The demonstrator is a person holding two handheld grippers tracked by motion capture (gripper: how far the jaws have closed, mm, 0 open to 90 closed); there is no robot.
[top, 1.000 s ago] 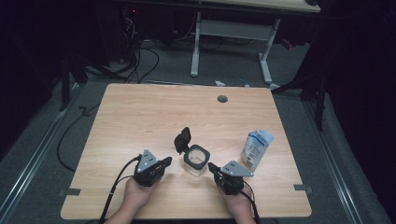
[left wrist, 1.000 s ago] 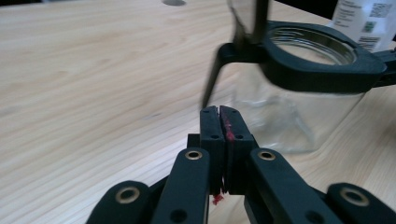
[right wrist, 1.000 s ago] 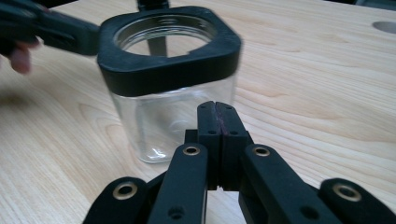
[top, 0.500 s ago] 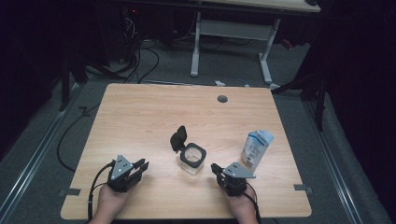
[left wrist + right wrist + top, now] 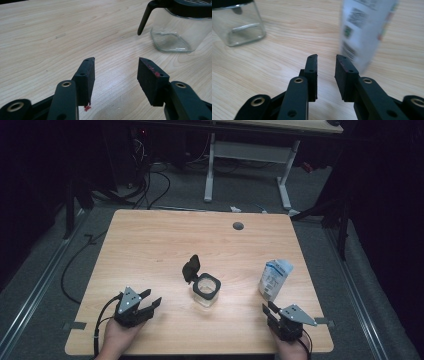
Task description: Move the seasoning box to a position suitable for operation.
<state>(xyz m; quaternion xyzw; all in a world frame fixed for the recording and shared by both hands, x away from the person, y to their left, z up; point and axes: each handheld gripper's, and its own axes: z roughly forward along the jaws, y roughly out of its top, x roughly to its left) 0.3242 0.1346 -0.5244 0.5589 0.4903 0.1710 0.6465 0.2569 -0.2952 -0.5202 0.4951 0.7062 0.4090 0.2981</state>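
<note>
Looking down from the high view, the wooden table [image 5: 150,250] carried a square glass jar [image 5: 206,290] near its middle, with a black collar round the mouth and a black flip lid [image 5: 191,268] standing open on its far left side. A white and blue carton [image 5: 274,279] stood upright to the right of the jar, well apart from it. The left gripper [image 5: 151,302] sat near the front left edge in the person's hand, its jaws spread and pointing toward the jar. The right gripper [image 5: 269,312] sat near the front right edge, just in front of the carton, touching nothing.

In the left gripper view, the left gripper [image 5: 116,68] showed its two black jaws set wide apart over bare wood, with nothing between them. The glass jar [image 5: 176,32] stood ahead and to the right, clear-walled, and the tip of its lid [image 5: 144,18] hung down on its left side.

In the right gripper view, the right gripper [image 5: 326,67] had its jaws close together with a narrow gap left, gripping nothing. The carton [image 5: 364,30] rose just beyond the right jaw, blurred, and whether it touched the jaw could not be told. The jar [image 5: 238,23] stood at the upper left.
</note>
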